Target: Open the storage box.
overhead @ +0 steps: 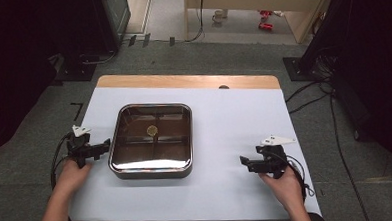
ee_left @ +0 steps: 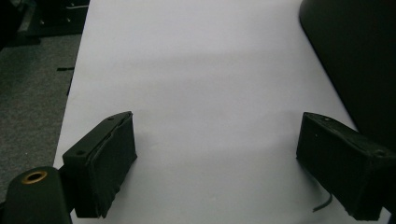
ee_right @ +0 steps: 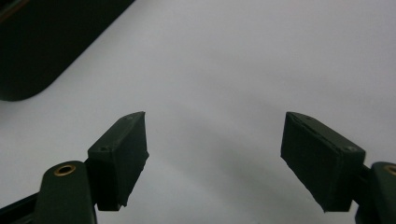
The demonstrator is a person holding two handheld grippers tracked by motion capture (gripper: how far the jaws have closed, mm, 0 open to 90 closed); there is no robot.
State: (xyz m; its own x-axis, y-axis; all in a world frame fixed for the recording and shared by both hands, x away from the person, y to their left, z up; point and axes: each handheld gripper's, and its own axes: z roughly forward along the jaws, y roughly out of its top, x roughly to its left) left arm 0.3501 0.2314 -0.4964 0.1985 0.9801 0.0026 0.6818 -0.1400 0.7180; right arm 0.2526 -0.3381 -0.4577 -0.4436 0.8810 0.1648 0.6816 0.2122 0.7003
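Observation:
A square metal tray (overhead: 151, 168) with rounded corners and inner dividers sits left of the table's middle. A small round yellowish thing (overhead: 151, 130) lies inside it. My left gripper (overhead: 105, 144) rests on the white cover just beside the tray's left wall. In the left gripper view the left gripper (ee_left: 215, 163) is open over bare cover, with the dark tray wall (ee_left: 355, 56) at upper right. My right gripper (overhead: 244, 162) hovers right of the tray, pointing toward it. In the right gripper view the right gripper (ee_right: 215, 158) is open with nothing between its jaws, and the tray's corner (ee_right: 46, 42) shows at upper left.
A white cover (overhead: 234, 119) spreads over the table, whose wooden far edge (overhead: 182, 81) is bare. Dark equipment stands (overhead: 72, 66) and cables (overhead: 308, 90) lie on the grey floor around the table. Open cover stretches between the tray and the right gripper.

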